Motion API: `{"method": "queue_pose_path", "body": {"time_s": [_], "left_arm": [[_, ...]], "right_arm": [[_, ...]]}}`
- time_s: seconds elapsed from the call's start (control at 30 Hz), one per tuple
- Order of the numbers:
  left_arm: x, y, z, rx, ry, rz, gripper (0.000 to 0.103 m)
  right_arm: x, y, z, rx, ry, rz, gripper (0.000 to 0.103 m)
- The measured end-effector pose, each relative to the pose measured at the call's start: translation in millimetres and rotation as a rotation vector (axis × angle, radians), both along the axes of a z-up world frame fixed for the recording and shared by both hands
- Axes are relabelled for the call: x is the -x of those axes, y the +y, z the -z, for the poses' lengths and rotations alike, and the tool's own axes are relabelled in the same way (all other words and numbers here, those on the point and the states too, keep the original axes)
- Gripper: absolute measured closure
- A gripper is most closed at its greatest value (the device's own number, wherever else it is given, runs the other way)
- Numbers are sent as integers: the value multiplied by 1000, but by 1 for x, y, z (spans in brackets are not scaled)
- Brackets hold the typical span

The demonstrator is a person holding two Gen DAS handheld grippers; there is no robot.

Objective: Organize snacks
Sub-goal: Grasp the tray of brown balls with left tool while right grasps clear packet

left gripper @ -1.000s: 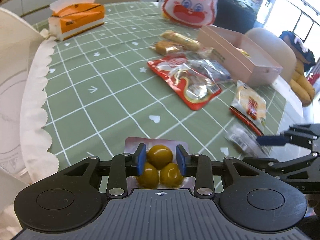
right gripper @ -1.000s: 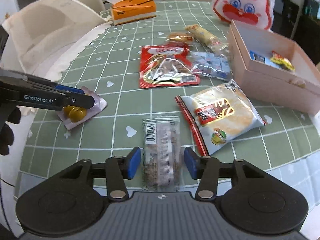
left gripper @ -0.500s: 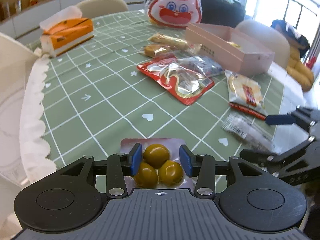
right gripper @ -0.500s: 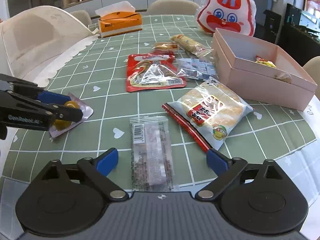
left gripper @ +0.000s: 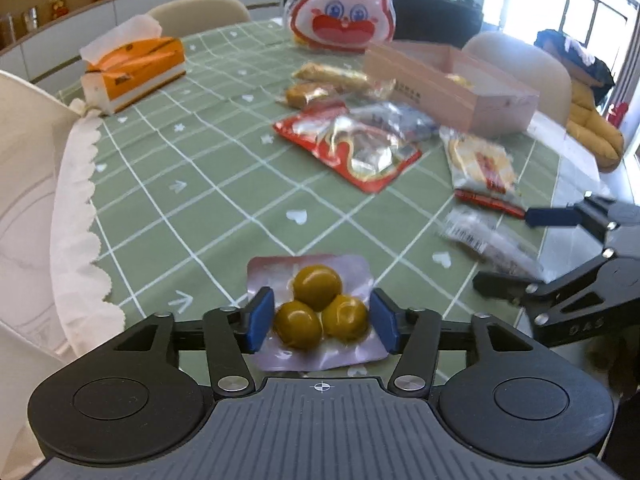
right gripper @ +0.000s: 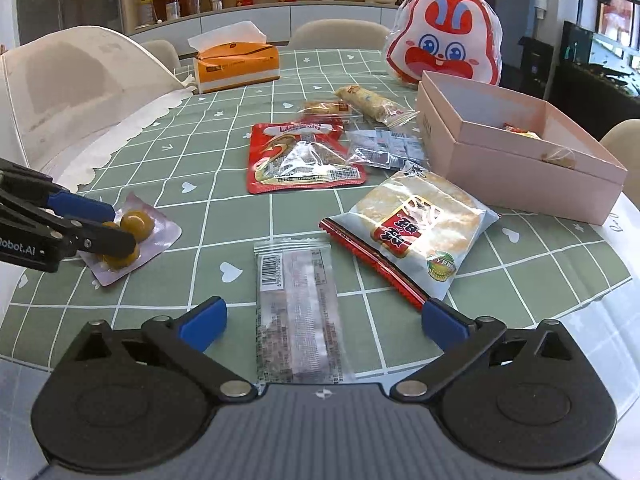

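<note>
Left tongs just opening, part open, astride olive pack on tabletop. Right tongs just opened wide astride clear wrapped bar; nothing gripped. Pink box at 2 o'clock.

eight snack packets — one box, one tissue box

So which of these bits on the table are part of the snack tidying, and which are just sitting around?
Part of the job:
pink box
olive pack
clear bar packet
rice cracker bag
red pouch

Just lying about:
tissue box
rabbit bag
</note>
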State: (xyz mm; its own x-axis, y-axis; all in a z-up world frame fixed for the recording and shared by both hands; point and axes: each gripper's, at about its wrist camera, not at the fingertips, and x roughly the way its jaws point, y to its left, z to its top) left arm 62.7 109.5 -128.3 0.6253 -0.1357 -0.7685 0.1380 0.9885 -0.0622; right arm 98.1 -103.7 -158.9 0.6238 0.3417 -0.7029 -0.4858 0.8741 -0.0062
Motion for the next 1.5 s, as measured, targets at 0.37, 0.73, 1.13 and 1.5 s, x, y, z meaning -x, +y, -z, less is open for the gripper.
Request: {"method": "queue_pose_path", "body": {"time_s": [0.37,0.73,1.13,1.5], "left_arm": [[4,1,4,33,-34,-33,42],[14,-3,2,62,-46,-84,45],[27,-16,-4,80,-27,-42,49],[23,-45,-19,107,0,17,94]], "right_arm": [[1,0,0,0,1,4,0],[-2,4,-4,25,38,15,0],[12,19,-19,44,69,-35,62],[26,-13,-41,73,68,-53,66]]}}
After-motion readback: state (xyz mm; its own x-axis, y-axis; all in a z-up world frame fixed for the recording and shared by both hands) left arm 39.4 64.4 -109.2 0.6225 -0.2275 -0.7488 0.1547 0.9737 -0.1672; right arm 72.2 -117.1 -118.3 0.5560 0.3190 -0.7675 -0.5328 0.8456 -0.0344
